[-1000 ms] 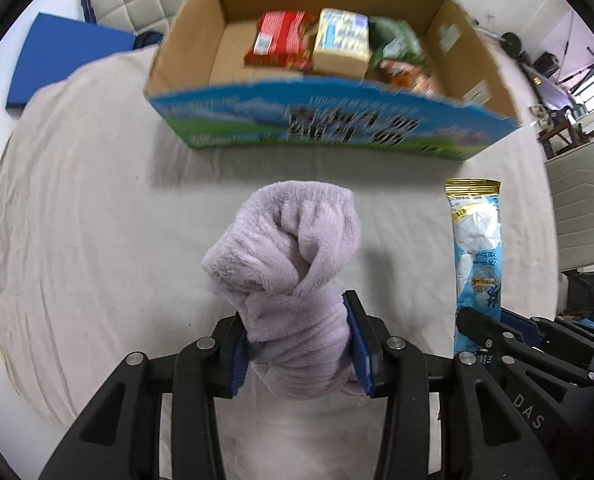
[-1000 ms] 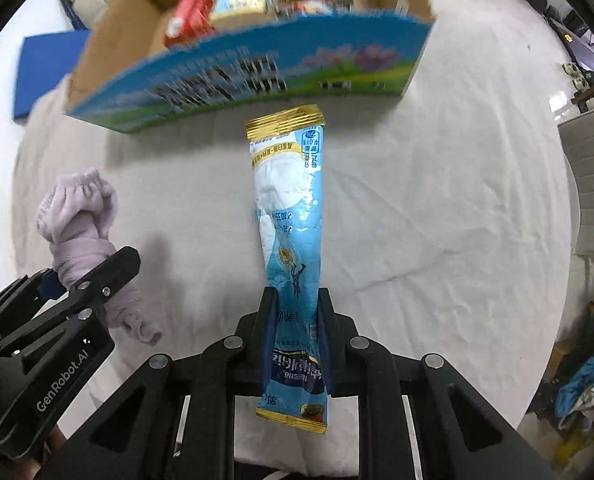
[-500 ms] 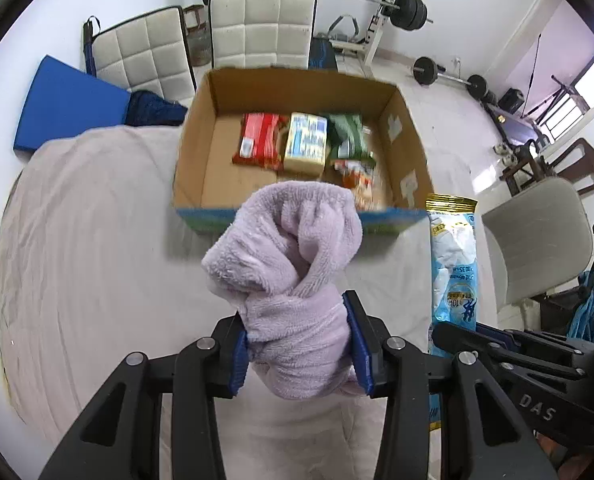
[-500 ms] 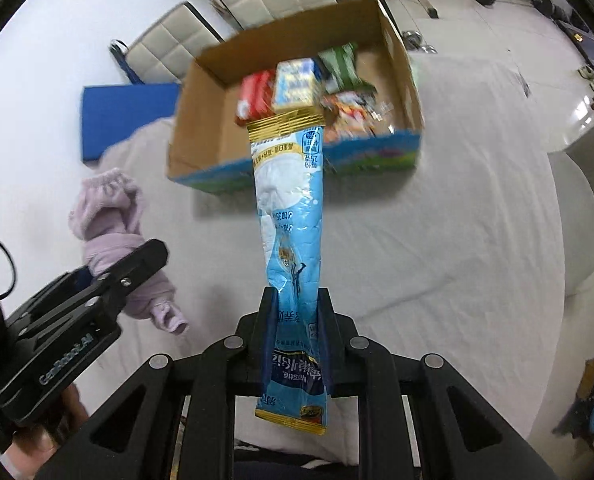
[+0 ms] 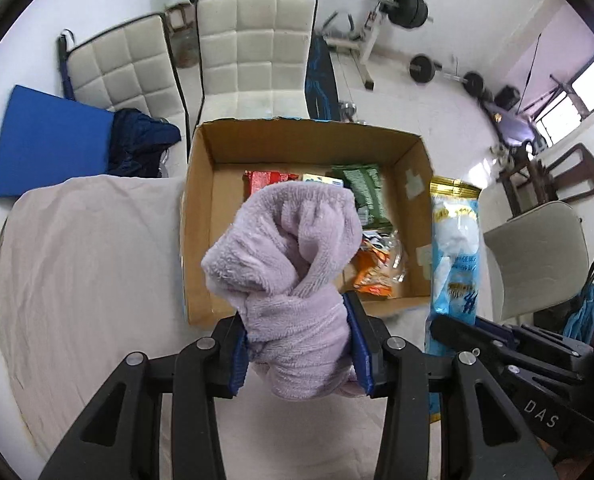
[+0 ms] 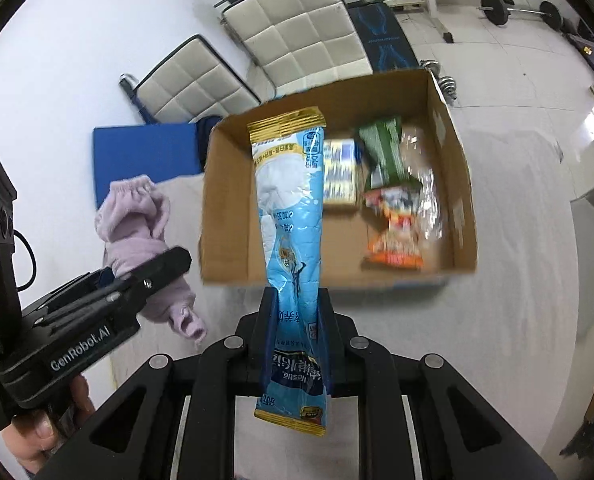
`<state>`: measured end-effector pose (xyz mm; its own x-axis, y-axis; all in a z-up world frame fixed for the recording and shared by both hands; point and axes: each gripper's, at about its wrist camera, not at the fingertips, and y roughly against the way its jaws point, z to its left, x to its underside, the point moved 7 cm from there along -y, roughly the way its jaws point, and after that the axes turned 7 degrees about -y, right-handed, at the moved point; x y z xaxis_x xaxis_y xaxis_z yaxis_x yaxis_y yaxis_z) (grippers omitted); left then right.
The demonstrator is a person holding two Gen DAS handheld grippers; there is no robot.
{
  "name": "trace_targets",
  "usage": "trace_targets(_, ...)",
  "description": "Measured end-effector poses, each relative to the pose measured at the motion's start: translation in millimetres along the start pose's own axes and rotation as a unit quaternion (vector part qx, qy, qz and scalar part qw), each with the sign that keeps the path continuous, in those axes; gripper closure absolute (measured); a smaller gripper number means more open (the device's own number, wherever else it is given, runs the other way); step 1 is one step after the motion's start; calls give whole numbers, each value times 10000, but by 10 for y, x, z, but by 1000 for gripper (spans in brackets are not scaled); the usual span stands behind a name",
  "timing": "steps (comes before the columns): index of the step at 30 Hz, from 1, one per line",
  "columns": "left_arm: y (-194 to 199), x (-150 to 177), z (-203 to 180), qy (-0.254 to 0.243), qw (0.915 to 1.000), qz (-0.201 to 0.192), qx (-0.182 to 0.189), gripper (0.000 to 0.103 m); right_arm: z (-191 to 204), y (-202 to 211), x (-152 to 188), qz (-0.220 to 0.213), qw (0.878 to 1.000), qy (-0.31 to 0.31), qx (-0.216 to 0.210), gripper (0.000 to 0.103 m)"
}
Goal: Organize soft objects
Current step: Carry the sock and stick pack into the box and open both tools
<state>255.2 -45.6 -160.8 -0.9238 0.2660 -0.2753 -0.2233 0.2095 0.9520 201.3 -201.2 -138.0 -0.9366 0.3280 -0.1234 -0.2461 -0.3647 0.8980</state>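
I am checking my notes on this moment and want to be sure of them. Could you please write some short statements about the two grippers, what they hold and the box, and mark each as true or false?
1. The left gripper is shut on a fluffy lilac sock bundle. True.
2. The right gripper is open. False: it is shut on a long light-blue foil pouch.
3. The open brown cardboard box already contains packets. True.
4. The sock bundle lies on the cloth. False: it is held up in the air.
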Motion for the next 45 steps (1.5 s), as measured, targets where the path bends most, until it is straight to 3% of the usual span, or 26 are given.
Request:
trace_targets(5,-452,-324,222,30,9984,559,-8,64,1,-414,-425,9,9996,-196,202,83)
trace_targets(11,-968,-495,356,-9,9927,1202,-51,64,-176,-909,-762,29,9973,-471,557,84)
trace_targets(18,-1461,-429,318,-97,9845,1747,-104,64,-338,-1383,-873,198,9947,-544,844,84)
trace_targets(19,-1515,-411,320,-82,9835,1806,-79,62,-346,-1425,-875,217,9946,-530,867,89)
trace_targets(27,-1803,-143,317,116,9750,2217,86,62,-449,-1735,-709,629,9928,-355,955,90)
trace_targets(32,-1785,-59,317,197,9741,2251,42,59,-569,-1769,-649,714,9909,-421,1064,89)
trace_targets(34,-1767,-42,338,181,9754,2197,-2,54,-592,-1772,-634,707,9904,-400,1118,89)
trace_targets(41,-1630,28,392,180,9796,2000,-127,53,-671,-1746,-573,665,9874,-281,1410,88)
trace_targets(42,-1606,32,394,195,9803,1959,-134,51,-684,-1746,-555,672,9867,-251,1456,87)
trace_targets(45,-1524,94,404,245,9832,1798,-173,37,-728,-1738,-514,629,9850,-206,1595,69)
